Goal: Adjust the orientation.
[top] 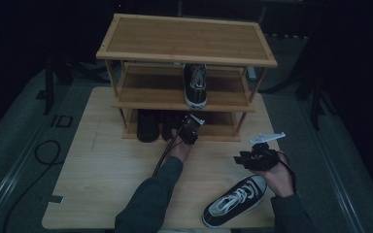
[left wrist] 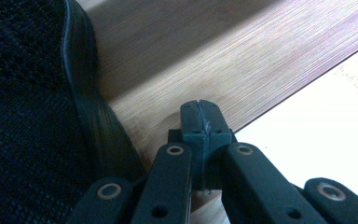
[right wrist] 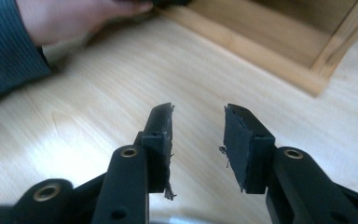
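Observation:
A three-tier wooden shoe rack [top: 184, 38] stands at the back of the table. One black-and-white sneaker [top: 194, 85] rests on its middle shelf, toe toward me. Two black shoes [top: 148, 125] sit on the bottom shelf. My left gripper [top: 190, 125] is at the front of that shelf; its jaws [left wrist: 199, 116] are shut with nothing between them, right beside a black shoe [left wrist: 28, 116] over the shelf board [left wrist: 214, 56]. My right gripper [top: 245, 156] hovers open [right wrist: 198, 140] above the table. A second black-and-white sneaker [top: 235, 200] lies near the table's front right.
The light wooden table [top: 107, 165] has bare room on its left half. The rack's bottom right corner frame [right wrist: 261, 51] lies ahead of the right gripper, with a person's hand [right wrist: 74, 14] and grey sleeve to its left. A dark cable [top: 43, 155] loops on the floor.

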Available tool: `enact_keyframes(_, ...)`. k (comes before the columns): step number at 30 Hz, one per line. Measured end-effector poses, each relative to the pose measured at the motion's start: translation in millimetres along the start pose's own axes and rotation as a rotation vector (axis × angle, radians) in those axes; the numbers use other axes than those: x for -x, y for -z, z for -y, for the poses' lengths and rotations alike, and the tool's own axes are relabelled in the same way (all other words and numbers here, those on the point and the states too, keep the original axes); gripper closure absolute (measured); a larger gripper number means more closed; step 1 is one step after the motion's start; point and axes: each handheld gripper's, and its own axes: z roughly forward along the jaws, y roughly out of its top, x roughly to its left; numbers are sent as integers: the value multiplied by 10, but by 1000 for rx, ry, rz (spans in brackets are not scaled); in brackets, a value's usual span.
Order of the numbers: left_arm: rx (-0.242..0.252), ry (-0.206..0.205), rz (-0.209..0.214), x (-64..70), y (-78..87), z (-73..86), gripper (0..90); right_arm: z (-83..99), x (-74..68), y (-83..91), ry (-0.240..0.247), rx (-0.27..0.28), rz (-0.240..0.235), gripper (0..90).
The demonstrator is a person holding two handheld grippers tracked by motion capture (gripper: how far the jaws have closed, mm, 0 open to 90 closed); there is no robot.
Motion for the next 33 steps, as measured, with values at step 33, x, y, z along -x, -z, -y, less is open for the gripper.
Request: enact_keyframes(33, 1, -1, 4, -6, 0, 2, 900, 516, -73, 27, -49, -153, 9, 719)
